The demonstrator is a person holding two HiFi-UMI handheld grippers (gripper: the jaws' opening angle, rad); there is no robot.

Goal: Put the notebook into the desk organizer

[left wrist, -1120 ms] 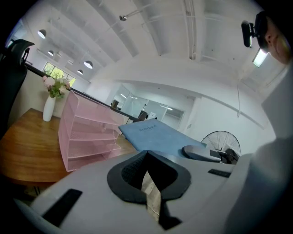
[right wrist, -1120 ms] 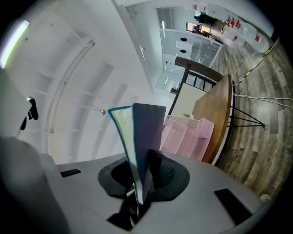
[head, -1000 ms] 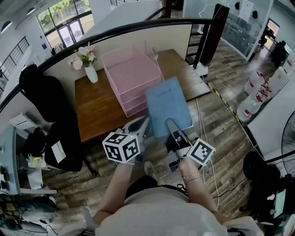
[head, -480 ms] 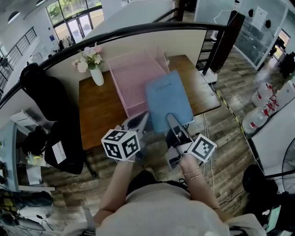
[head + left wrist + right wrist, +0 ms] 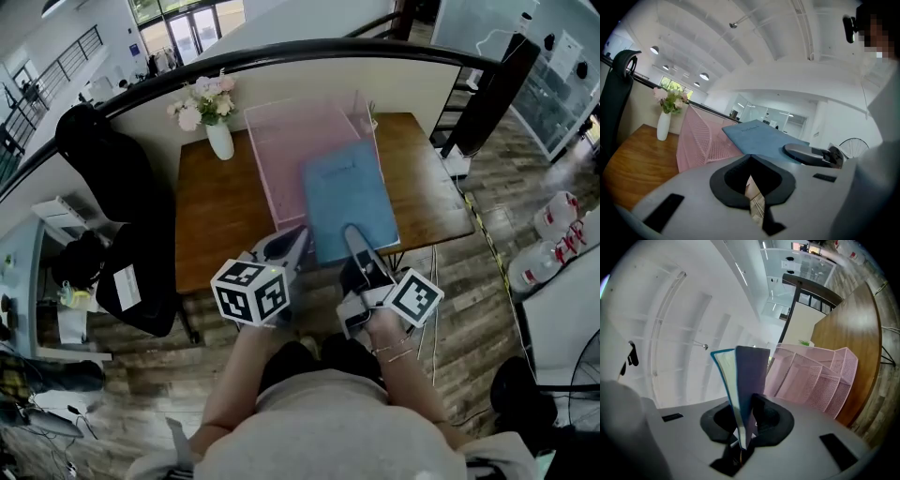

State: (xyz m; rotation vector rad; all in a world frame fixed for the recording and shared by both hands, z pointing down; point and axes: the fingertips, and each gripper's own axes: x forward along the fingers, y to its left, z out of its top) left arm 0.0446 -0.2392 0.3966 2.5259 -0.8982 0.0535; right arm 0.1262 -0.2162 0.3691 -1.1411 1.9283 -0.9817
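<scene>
Head view had the blue notebook [image 5: 349, 199] clamped at its near edge in the right gripper [image 5: 356, 242], sticking out flat and away from the person over the near side of the wooden table [image 5: 220, 220]. From up there, its far end overlapped the front of the pink mesh desk organizer [image 5: 291, 141], so it was right at the organizer. I honestly couldn't tell whether it touched the mesh or was just above it.

Right gripper view made the grip pretty obvious. The notebook showed edge-on, teal cover and pale pages, with both dark pads pressed against it, and the organizer's stacked trays were just off to the right.

Left gripper [image 5: 295, 242] sat right beside the other one, a bit to the left, near the table's front edge. In the left gripper view its pads were pinched together with nothing between them, only a thin sliver of floor showing through. That view also had the notebook hanging level next to the organizer's pink side wall.

Other stuff: a white vase of flowers [image 5: 218, 139] stood at the back left of the table, near the organizer but not touching it. A black office chair [image 5: 112, 178] was parked left of the table, and a curved black railing [image 5: 309, 52] ran behind.
</scene>
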